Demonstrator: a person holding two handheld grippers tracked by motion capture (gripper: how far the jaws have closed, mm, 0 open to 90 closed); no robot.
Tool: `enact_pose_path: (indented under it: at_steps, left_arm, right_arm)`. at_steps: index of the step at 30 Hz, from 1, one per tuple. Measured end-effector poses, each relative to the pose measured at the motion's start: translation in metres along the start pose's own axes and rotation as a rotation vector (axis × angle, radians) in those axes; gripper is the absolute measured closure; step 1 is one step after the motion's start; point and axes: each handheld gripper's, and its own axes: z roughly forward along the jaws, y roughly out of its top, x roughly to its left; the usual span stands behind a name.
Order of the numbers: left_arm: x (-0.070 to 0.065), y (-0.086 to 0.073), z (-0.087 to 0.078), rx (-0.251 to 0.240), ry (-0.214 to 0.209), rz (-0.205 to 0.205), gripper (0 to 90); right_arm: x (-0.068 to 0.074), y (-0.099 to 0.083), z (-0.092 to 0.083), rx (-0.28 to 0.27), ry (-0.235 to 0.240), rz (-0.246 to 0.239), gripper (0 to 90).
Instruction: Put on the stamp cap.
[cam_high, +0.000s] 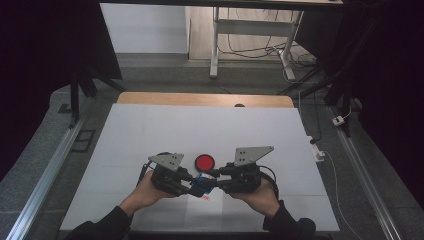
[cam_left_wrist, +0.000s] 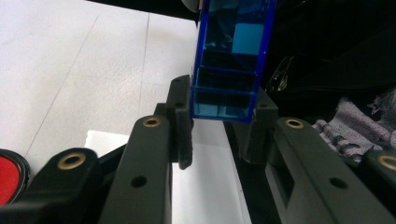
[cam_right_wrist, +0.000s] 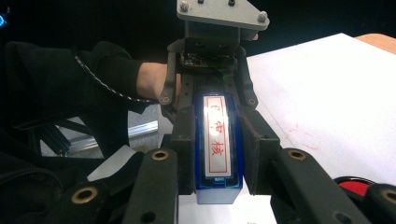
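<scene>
Low in the centre of the high view, both hands meet over the white table (cam_high: 150, 135), and the left gripper (cam_high: 187, 185) and right gripper (cam_high: 218, 184) each clamp one end of a blue transparent stamp block (cam_high: 202, 186) held between them. In the right gripper view its jaws press the block's sides (a white label with red characters (cam_right_wrist: 217, 135) faces up). Just beyond, mid-frame, a red round pad (cam_high: 204, 162) lies on the table

Blue box (cam_left_wrist: 231, 60): translucent glossy plastic, white label. Left claw (cam_left_wrist: 219, 135), right claw (cam_right_wrist: 217, 158): matt black plastic, brass-coloured rivets. Tabletop (cam_high: 150, 135): matt white sheet over wood. Red disc (cam_high: 204, 162): glossy.
</scene>
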Motion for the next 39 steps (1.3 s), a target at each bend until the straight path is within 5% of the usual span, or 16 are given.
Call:
enact_pose_path:
  at_steps: [18, 32, 39]
  left_arm:
    - [0.0001, -0.0009, 0.0032, 0.025, 0.034, -0.009, 62.4]
    - [-0.0008, -0.001, 0.0014, 0.068, 0.113, -0.044, 49.3]
    - [-0.0041, -0.0023, -0.0056, 0.086, 0.184, -0.065, 41.2]
  right_arm:
    - [0.0005, -0.0003, 0.0014, 0.036, -0.028, -0.021, 69.4]
    - [0.0004, 0.0002, -0.0011, 0.037, -0.054, -0.035, 69.4]
    - [0.0013, 0.0013, -0.004, 0.036, -0.069, -0.046, 69.3]
